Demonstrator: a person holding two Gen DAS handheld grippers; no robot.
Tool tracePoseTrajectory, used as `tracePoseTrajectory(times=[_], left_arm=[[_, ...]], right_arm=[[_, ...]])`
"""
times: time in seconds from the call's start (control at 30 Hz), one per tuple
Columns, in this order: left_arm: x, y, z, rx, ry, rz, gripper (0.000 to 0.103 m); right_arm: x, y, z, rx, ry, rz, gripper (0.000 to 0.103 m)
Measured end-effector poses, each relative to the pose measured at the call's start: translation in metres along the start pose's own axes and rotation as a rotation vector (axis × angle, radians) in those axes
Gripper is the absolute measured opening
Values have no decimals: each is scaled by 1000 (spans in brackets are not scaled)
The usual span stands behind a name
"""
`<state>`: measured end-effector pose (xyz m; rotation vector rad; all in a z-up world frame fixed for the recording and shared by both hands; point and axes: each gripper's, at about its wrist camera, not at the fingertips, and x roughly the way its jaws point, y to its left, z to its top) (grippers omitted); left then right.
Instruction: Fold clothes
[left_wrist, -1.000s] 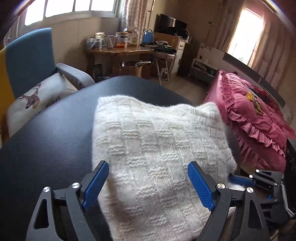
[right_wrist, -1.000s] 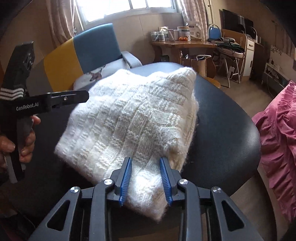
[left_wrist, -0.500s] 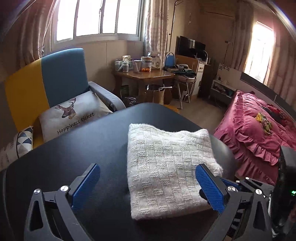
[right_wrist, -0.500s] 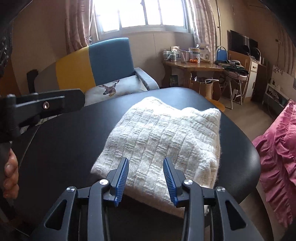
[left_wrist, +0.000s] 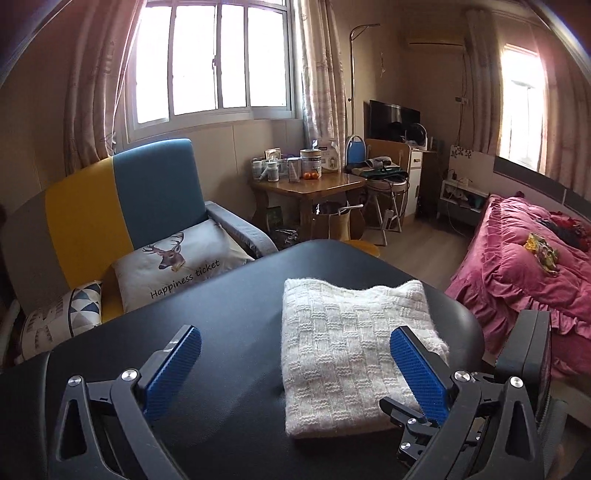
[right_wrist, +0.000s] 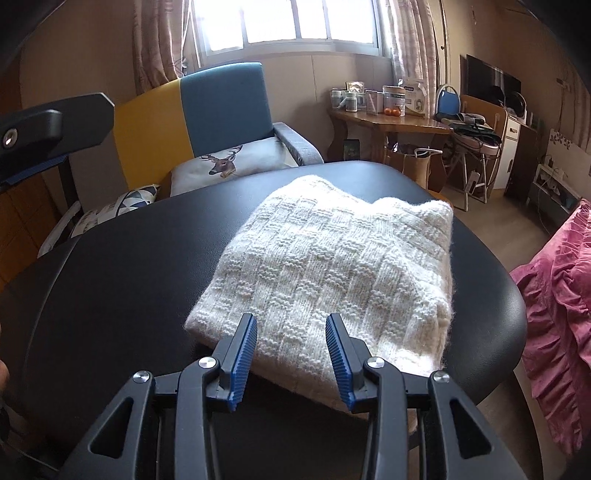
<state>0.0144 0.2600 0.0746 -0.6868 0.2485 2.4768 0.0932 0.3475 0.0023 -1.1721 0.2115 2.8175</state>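
Note:
A white knitted sweater (left_wrist: 351, 350) (right_wrist: 332, 266) lies folded in a neat rectangle on the round black table (left_wrist: 221, 314) (right_wrist: 129, 277), toward its right side. My left gripper (left_wrist: 293, 334) hovers wide open above the table, back from the sweater's near left corner, with nothing between its blue pads. My right gripper (right_wrist: 290, 319) is open to a middling width just short of the sweater's near edge, its pads apart from the knit. In the right wrist view the left gripper's black finger (right_wrist: 55, 125) shows at the upper left.
A blue and yellow armchair (left_wrist: 147, 192) with a deer cushion (left_wrist: 177, 258) stands behind the table. A wooden side table (left_wrist: 310, 188) crowded with jars is further back. A pink bed (left_wrist: 524, 266) lies to the right, with a strip of floor between it and the table.
Both grippers have drawn back and up from the sweater, which now looks smaller and lies still. The left jaws have spread wider and the right jaws a little wider.

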Motion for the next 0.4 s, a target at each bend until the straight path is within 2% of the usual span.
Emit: tracePoseTrajectory(times=[0.23,0.4], left_arm=[[9,4,-8,-45,24,-9,99],[14,4,-14,-32,48,4,99]], right_arm=[[-3,-10,1,28,-21,-28,39],[-3,-16,1,58,-23,-31,39]])
